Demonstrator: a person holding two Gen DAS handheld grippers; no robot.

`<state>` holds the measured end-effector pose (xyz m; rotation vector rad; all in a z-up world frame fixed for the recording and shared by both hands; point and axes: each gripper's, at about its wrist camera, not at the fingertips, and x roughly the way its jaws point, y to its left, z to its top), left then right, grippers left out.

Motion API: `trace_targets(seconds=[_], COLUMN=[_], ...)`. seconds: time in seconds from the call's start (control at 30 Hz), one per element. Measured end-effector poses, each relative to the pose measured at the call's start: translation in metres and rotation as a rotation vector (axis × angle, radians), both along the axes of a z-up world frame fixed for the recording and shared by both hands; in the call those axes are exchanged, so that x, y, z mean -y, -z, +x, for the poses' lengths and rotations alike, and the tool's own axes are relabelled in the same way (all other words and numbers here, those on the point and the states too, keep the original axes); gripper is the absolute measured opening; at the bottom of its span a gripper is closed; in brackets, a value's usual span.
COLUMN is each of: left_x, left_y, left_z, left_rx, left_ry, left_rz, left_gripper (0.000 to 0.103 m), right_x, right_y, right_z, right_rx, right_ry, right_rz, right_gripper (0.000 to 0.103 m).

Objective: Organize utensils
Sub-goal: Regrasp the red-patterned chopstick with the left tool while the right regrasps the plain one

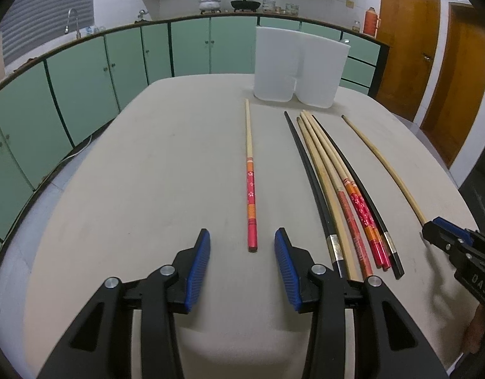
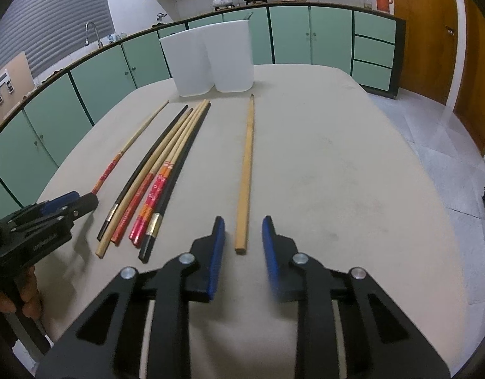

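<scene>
On the beige table (image 1: 147,164), the left gripper (image 1: 242,243) stands apart around the red-handled chopstick (image 1: 251,189), not touching. Beside the chopstick bundle (image 2: 154,183), the right gripper (image 2: 244,230) gapes narrowly around the plain wooden chopstick (image 2: 246,173).

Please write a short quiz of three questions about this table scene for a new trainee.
1. True or false: the left gripper is shut on the red-handled chopstick.
2. Which lies in front of the right gripper? A) plain chopstick B) black chopstick C) spoon
3. The white holder has ___ compartments.

Key: 1 false, its jaws stand open beside the chopstick's end; 2 A; 3 two.
</scene>
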<state>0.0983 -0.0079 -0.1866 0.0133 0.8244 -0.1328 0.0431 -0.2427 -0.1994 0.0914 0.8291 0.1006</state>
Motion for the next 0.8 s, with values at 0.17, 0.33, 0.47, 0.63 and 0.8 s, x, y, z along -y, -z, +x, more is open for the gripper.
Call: trace_targets(seconds=[0.17,0.33,0.47,0.63,0.8], left_x=[0.002,0.001,0.001,0.005,0.011], left_y=[0.000,0.001,0.001,0.001,0.001], left_z=[0.000,0.000,0.000,0.001,0.000], left_rx=[0.003,0.004,0.005,0.011,0.014], left_ry=[-0.005,-0.007,-0.005,0.009,0.025], left_rz=[0.012,0.013,0.012,0.017,0.031], left_gripper=[0.042,0.042,0.039,0.027,0.006], right_x=[-0.007,-0.007,-0.008,-0.011,-0.009], right_y=[0.001,0.002,0.002,0.003,0.004], right_z=[-0.006,-0.006,-0.007,-0.007,-0.006], right_rx=[0.001,0.007,0.010,0.016,0.009], right_ry=[-0.020,-0.010,-0.006,-0.005,0.010], right_rz=[-0.019,-0.022,-0.027,-0.048,-0.039], right_gripper=[0.021,0.017,0.015,0.014,0.007])
